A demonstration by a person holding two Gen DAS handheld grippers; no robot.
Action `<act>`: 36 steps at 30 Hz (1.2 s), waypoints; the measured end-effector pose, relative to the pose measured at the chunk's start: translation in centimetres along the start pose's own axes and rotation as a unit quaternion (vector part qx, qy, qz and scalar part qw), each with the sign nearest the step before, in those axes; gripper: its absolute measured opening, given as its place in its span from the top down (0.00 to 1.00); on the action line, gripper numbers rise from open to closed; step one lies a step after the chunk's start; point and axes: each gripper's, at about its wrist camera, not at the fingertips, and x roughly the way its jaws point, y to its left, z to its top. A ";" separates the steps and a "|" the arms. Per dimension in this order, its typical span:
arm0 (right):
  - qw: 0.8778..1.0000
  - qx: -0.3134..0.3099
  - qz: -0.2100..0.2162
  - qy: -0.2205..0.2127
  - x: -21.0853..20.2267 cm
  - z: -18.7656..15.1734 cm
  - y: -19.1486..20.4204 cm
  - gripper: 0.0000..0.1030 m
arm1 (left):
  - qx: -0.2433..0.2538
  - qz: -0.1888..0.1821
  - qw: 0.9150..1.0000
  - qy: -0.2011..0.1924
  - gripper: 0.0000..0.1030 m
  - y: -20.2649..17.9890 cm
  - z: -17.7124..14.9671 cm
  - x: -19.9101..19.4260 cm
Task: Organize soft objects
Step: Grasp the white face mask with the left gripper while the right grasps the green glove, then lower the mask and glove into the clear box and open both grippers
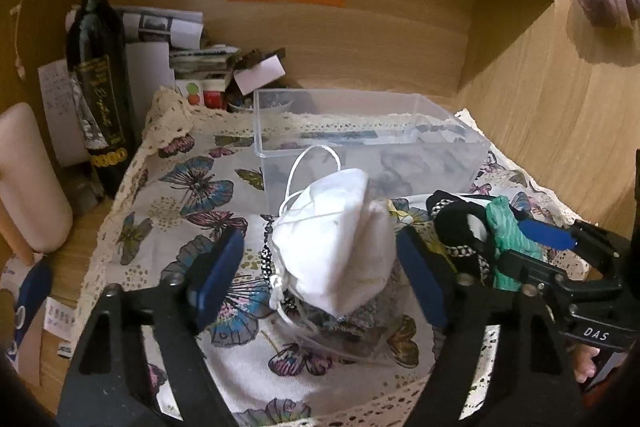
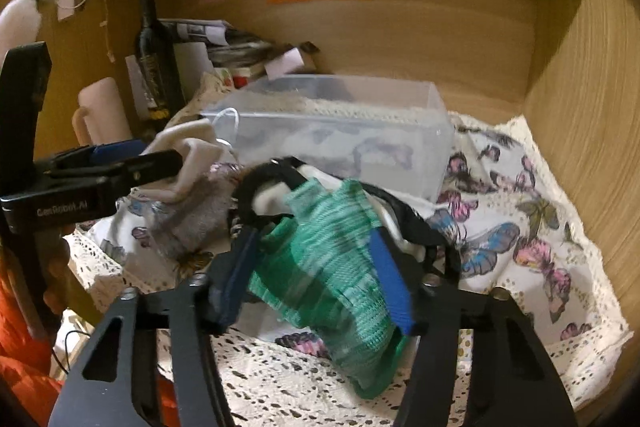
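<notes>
the 2 grippers work just before the clear box (image 1: 372,131): left gripper (image 1: 320,275) fingers spread around the white mask (image 1: 336,243), right gripper (image 2: 316,275) pinching the green cloth (image 2: 332,267), likely for boxing.

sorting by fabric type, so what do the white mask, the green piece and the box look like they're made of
White mask: likely matte non-woven fabric, with a crisp fold and cord loops. Green piece: seems to be a stretchy knit or mesh, ribbed in rows, between the right tool's fingers. Box: clear glossy rigid plastic, see-through walls.
</notes>
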 end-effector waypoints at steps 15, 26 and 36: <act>0.999 0.016 -0.006 -0.032 -1.1 0.6 -1.4 0.92 | 0.014 -0.009 1.000 -0.021 0.72 -0.3 0.4 -0.5; 0.993 0.013 -0.023 -0.115 -4.1 4.0 -1.8 0.93 | 0.024 -0.012 0.995 -0.099 0.73 -0.7 3.4 -4.2; 0.996 0.019 0.000 -0.083 -3.4 4.7 -2.9 0.81 | 0.019 -0.007 0.992 -0.128 0.73 -0.5 5.9 -4.3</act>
